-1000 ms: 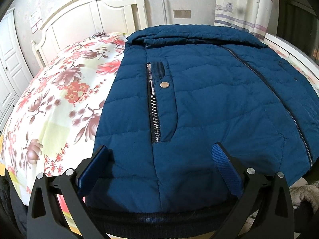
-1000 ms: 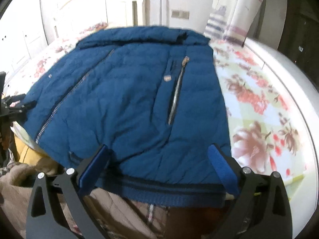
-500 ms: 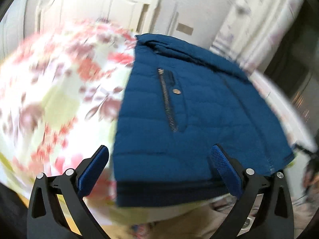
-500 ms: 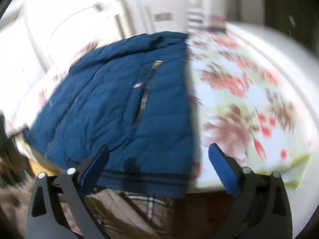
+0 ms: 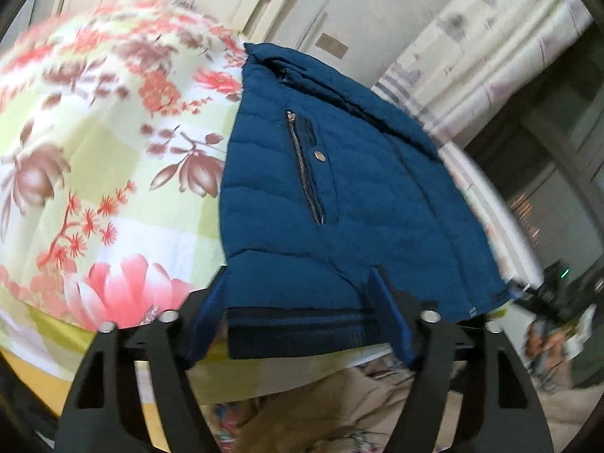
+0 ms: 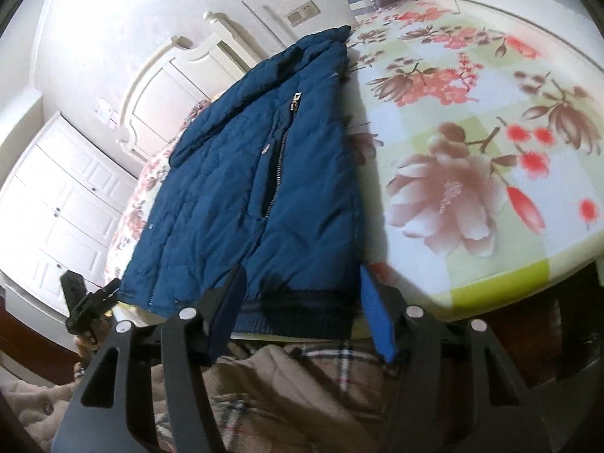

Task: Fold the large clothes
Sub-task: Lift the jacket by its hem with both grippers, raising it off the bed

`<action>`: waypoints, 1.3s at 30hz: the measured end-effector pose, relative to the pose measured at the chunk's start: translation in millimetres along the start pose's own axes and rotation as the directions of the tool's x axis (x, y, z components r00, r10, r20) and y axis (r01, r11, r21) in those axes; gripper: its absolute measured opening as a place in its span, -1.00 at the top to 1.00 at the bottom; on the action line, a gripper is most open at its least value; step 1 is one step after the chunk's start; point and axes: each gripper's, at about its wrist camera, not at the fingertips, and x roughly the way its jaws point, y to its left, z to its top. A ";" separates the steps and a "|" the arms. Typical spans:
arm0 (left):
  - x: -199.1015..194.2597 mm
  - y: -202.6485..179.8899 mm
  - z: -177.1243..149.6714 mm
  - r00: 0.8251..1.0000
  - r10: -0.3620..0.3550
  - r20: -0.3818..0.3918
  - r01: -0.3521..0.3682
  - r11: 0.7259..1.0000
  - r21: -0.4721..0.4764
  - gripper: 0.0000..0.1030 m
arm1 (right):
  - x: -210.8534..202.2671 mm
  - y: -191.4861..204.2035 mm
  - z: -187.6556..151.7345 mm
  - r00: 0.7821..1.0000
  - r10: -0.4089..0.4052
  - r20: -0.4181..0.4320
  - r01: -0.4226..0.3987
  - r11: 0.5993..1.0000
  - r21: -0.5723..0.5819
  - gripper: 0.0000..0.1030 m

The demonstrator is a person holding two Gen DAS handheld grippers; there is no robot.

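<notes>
A dark blue quilted jacket [image 5: 339,204] lies flat on the bed, hem toward me, collar toward the headboard. It also shows in the right wrist view [image 6: 264,196]. My left gripper [image 5: 298,313] is open, its blue fingertips straddling the jacket's left hem corner. My right gripper [image 6: 302,309] is open, its fingertips straddling the jacket's right hem corner. Neither holds the fabric. The right gripper shows small at the right of the left wrist view [image 5: 555,294]; the left gripper shows at the left of the right wrist view [image 6: 87,302].
The floral bedsheet [image 5: 94,151] spreads left of the jacket, and right of it in the right wrist view [image 6: 472,151]. A white headboard [image 6: 170,83] and wardrobe [image 6: 56,196] stand behind. A curtain [image 5: 490,37] hangs at the right. Beige plaid clothing [image 6: 302,385] lies below the bed edge.
Both grippers swung outward from the jacket's middle to its hem corners, left one leftward, right one rightward, and tilted. The jaws stayed open. The jacket has not moved.
</notes>
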 end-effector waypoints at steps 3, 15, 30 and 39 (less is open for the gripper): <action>-2.2 14.7 5.1 0.999 -0.033 0.017 0.034 0.996 -0.080 -0.23 | 1.1 -10.6 5.9 0.999 -0.011 0.031 0.010 0.998 0.055 0.04; 19.6 -9.7 7.4 0.965 -0.211 -0.158 0.208 0.977 -0.037 -0.32 | 6.5 -8.0 -3.1 0.981 0.179 -0.078 -0.175 0.983 0.056 -0.05; 43.0 -25.6 21.1 0.971 -0.187 -0.146 0.176 0.981 -0.086 -0.23 | 24.9 12.2 11.2 0.996 0.054 -0.067 -0.055 0.998 -0.010 0.04; 9.4 -36.7 20.5 0.991 -0.133 -0.016 0.132 0.991 -0.026 0.71 | 7.5 31.7 7.4 1.000 -0.002 0.024 0.005 0.994 -0.112 0.73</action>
